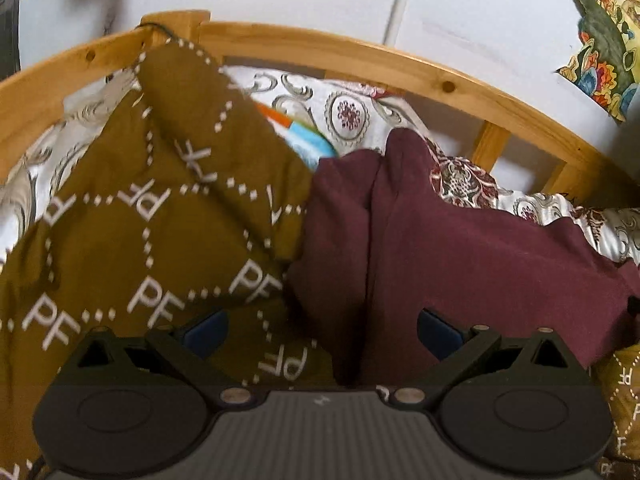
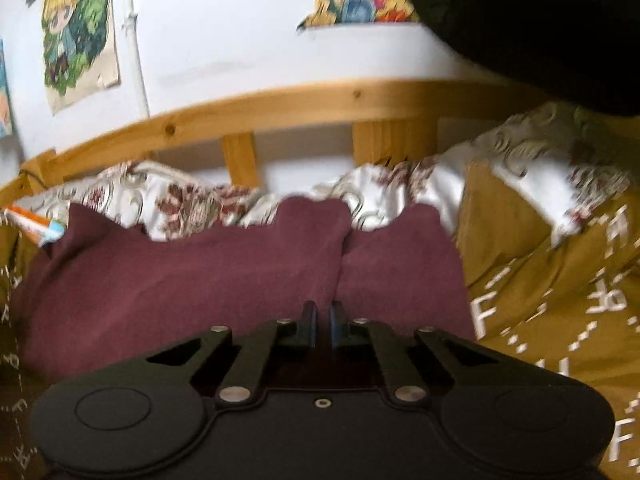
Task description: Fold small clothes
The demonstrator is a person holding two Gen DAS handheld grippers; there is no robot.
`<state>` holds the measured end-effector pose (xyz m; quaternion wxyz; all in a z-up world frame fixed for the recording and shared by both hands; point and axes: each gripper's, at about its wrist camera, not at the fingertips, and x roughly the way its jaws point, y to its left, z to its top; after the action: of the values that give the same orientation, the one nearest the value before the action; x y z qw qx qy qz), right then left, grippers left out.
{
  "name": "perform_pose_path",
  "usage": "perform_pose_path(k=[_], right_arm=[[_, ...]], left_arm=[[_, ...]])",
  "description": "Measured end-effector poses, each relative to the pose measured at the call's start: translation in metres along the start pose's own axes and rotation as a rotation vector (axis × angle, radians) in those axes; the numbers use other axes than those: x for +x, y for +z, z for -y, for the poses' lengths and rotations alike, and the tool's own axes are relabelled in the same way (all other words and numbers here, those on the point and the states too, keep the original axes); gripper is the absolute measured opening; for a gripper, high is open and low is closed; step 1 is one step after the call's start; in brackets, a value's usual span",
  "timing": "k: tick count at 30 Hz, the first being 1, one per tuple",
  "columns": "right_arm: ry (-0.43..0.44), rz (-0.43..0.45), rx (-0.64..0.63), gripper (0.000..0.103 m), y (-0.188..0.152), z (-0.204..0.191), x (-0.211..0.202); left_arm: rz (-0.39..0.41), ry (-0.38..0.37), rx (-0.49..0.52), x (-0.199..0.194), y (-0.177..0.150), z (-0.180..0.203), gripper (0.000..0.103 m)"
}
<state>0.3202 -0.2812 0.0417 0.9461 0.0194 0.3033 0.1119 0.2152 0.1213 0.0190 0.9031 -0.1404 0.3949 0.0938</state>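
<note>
A maroon garment (image 1: pixel 460 248) lies spread on an olive bedsheet (image 1: pixel 120 220) printed with white letters. My left gripper (image 1: pixel 322 316) hangs over the garment's left edge, open wide, its blue pads (image 1: pixel 208 328) far apart with nothing pinched between them. In the right wrist view the maroon garment (image 2: pixel 200 272) fills the middle. My right gripper (image 2: pixel 322 308) is shut at the garment's near edge, and a crease in the cloth runs up from its fingertips. The pinched spot itself is hidden by the fingers.
A wooden bed rail (image 1: pixel 360 52) (image 2: pixel 300 100) curves along the far side against a white wall with posters. A white patterned quilt (image 1: pixel 348 112) (image 2: pixel 168 196) is bunched behind the garment. An orange and blue item (image 1: pixel 304 136) lies by it. A dark shape (image 2: pixel 540 20) fills the upper right.
</note>
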Motion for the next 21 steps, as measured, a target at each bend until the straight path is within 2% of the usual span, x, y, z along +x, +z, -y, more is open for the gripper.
perform_pose_path(k=[3, 5, 7, 9, 10, 12, 13, 15, 17, 19, 21], right_arm=[[-0.044, 0.038, 0.014, 0.000, 0.005, 0.005, -0.014], [-0.083, 0.023, 0.031, 0.000, 0.002, 0.013, -0.014], [-0.072, 0.000, 0.054, 0.000, -0.002, 0.021, -0.013], [-0.040, 0.014, 0.098, 0.000, -0.003, 0.026, -0.016], [-0.039, 0.024, 0.097, 0.005, -0.001, 0.025, -0.016], [-0.030, 0.040, 0.060, 0.022, 0.005, 0.019, -0.013], [-0.017, 0.050, 0.038, 0.026, 0.009, 0.014, -0.010], [0.000, 0.073, 0.004, 0.042, 0.019, 0.005, -0.003], [0.014, 0.081, -0.030, 0.052, 0.030, -0.005, 0.012], [0.011, 0.053, -0.072, 0.059, 0.040, -0.015, 0.034], [-0.038, -0.024, -0.119, 0.063, 0.047, -0.025, 0.064]], left_arm=[[-0.011, -0.001, 0.011, 0.003, -0.002, -0.001, 0.102], [-0.015, 0.001, 0.008, 0.007, 0.000, -0.003, 0.102], [-0.022, -0.008, -0.001, 0.012, 0.000, -0.005, 0.102], [-0.027, -0.020, -0.005, 0.016, -0.001, -0.006, 0.102], [-0.031, -0.029, -0.007, 0.019, -0.002, -0.006, 0.102], [-0.044, -0.054, -0.016, 0.025, -0.006, -0.008, 0.102], [-0.055, -0.071, -0.021, 0.028, -0.007, -0.008, 0.102], [-0.065, -0.100, -0.025, 0.032, -0.010, -0.008, 0.102], [-0.069, -0.126, -0.020, 0.035, -0.012, -0.007, 0.102], [-0.078, -0.139, -0.016, 0.039, -0.015, -0.005, 0.102], [-0.087, -0.145, -0.010, 0.043, -0.017, -0.003, 0.102]])
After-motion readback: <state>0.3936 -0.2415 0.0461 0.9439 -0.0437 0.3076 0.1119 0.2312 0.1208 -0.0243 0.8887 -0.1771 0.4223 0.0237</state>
